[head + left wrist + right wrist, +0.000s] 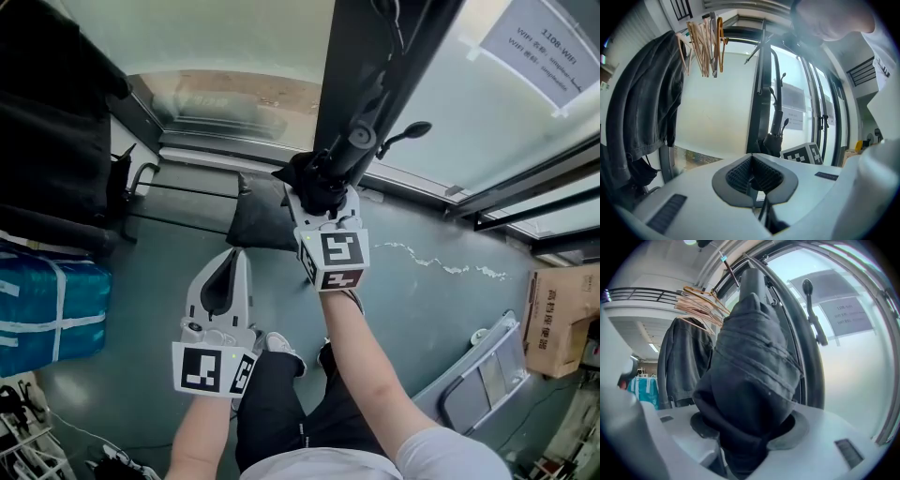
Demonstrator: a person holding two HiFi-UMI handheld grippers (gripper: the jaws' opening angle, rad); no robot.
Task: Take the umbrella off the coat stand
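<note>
Two right fingers tight around folded umbrella.

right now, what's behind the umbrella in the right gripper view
Behind the umbrella: the stand's dark pole, a hook, and frosted glass with a paper notice. The umbrella covers the pole's lower part.

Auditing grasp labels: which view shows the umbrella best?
Right gripper view: the folded umbrella fills the frame, held in the right claw. Head view shows only a dark bundle beyond that claw. Left gripper view shows it small beside the coat stand.
</note>
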